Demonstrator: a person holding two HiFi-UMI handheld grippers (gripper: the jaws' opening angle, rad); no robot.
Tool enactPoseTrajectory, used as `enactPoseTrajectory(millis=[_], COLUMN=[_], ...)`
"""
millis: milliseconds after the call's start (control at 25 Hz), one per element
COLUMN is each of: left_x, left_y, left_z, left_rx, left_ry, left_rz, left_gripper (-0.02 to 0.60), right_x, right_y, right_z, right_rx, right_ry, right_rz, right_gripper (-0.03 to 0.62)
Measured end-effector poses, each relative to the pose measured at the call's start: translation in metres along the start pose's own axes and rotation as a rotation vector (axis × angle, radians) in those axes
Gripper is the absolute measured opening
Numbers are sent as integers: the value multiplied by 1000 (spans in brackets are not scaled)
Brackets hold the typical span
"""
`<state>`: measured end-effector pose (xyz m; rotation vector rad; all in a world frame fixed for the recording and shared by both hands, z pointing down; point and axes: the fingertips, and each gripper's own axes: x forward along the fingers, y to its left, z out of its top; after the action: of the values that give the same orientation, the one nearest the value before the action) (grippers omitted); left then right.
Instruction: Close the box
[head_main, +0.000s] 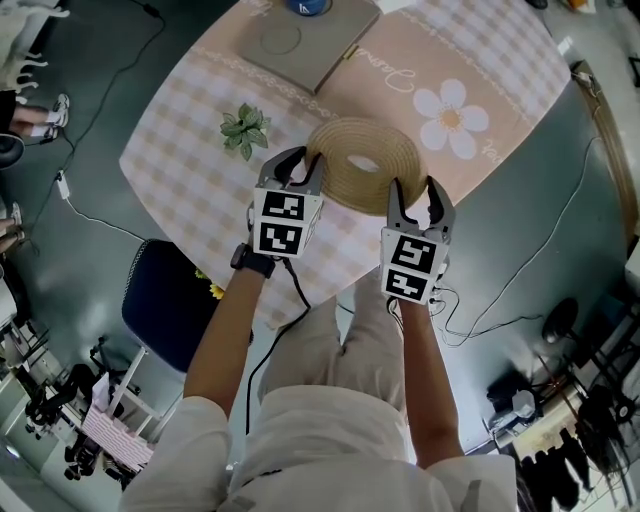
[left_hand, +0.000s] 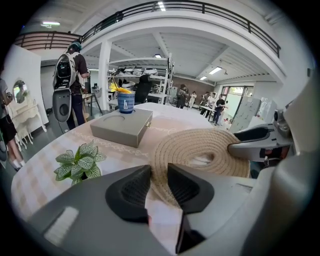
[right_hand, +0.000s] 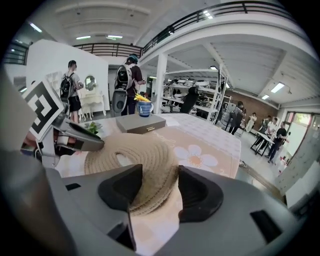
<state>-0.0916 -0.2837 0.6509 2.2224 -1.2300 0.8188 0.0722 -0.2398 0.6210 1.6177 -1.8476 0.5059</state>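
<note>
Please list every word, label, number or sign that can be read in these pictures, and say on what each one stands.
No text can be read for certain.
Cursive script on the tablecloth: too blurred to read.
Small print beside the printed daisy: too small.
Label on the blue cup: too small.
Marker cubes: square patterns only, no letters.

- The coiled rope mat (head_main: 365, 165) stands between you and the grey box (head_main: 310, 40).
- Bare tabletop (head_main: 510, 70) lies to its right; a small plant (head_main: 245, 128) stands left.
</note>
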Motion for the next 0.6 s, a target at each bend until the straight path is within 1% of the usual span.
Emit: enactPoseTrajectory(millis=[200,280,480,600], left_x=[0,0,-1,-2], left_y=[15,7,-5,-4], left_z=[6,5,6,7], left_rx=[2,12,108,126], left_ry=[6,14,48,59], left_rz=[10,21,46,53], left_gripper=[109,109,107,107], right_x=[11,9,5,7], right_y=[10,5,-2,-1], right_z=[7,2,-5,-6], right_rx=[1,1,-8,-3], right_ry=[0,-1,-3,-2], right_rz=[0,1,1,9], right_gripper=[227,227,227,227])
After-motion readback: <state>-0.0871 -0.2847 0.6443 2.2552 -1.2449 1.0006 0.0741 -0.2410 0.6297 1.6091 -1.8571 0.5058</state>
